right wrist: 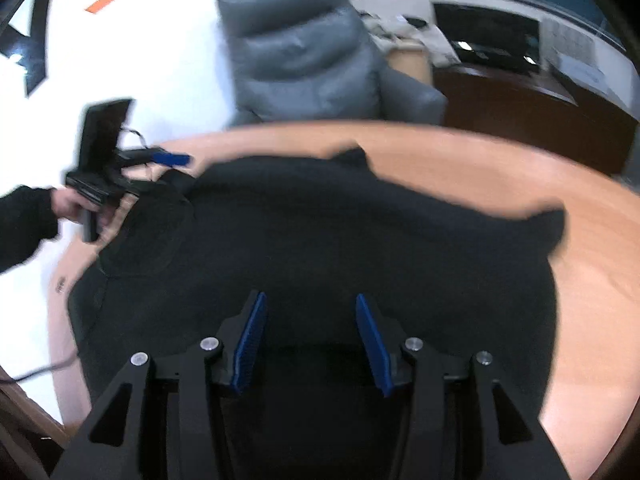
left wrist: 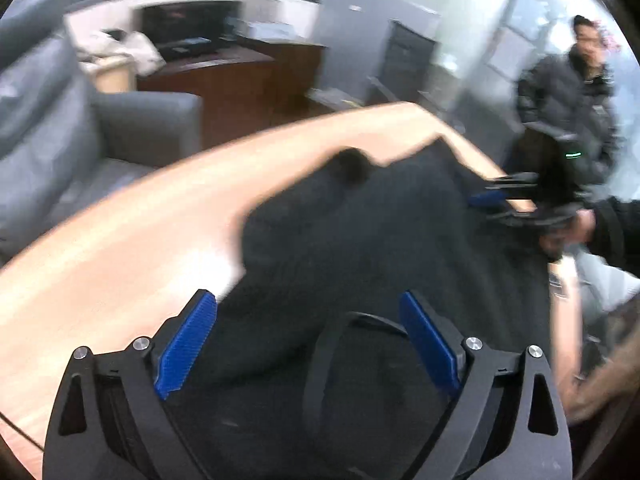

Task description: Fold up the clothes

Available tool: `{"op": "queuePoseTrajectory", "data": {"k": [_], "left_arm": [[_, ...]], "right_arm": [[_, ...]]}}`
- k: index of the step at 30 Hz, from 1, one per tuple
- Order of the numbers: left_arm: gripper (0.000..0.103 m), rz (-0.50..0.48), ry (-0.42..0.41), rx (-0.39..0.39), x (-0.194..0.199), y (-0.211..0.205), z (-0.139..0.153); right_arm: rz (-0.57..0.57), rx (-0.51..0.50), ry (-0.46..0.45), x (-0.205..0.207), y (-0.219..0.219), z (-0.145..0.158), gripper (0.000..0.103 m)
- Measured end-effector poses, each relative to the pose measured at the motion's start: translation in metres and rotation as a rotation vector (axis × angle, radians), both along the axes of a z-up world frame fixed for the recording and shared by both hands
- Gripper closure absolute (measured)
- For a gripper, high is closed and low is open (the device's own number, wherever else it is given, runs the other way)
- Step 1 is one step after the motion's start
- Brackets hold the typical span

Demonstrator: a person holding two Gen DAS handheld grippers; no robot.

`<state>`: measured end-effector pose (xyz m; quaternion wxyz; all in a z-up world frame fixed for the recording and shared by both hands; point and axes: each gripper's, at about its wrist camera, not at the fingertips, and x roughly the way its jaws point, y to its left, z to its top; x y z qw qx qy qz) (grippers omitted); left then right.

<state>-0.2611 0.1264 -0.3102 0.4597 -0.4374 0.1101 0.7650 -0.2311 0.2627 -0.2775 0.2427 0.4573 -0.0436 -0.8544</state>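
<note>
grey armchair (right wrist: 304, 56) – dark wood desk (left wrist: 224, 80) behind – white floor (right wrist: 168, 72).

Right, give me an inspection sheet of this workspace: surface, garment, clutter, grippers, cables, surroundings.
Surface: light wooden table, curved edge, mostly covered.
Job's things: black garment spread flat, not yet folded.
Clutter: nothing seen on the table apart from the garment.
Grippers: left hand-held gripper open above the garment; right hand-held gripper open above the garment, nothing between its blue pads.
Cables: thin dark cable at the table's edge near the left hand-held gripper.
Surroundings: grey armchair, dark wooden desk, person in a dark jacket standing beyond the table.
</note>
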Motion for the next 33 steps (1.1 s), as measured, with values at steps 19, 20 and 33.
{"op": "queuePoseTrajectory", "data": {"k": [19,20,33], "left_arm": [[0.000,-0.081,0.010,-0.203,0.017,0.053,-0.020],[0.000,-0.059,0.011,-0.210,0.012,0.054,-0.018],[0.001,0.007,-0.004,-0.028,0.133,0.013,0.073]], "right_arm": [[0.119,0.193,0.060,0.106,0.026,0.001,0.041],[0.090,0.181,0.058,0.108,0.033,0.002,0.044],[0.056,0.262,0.055,0.062,0.060,0.019,0.039]]}}
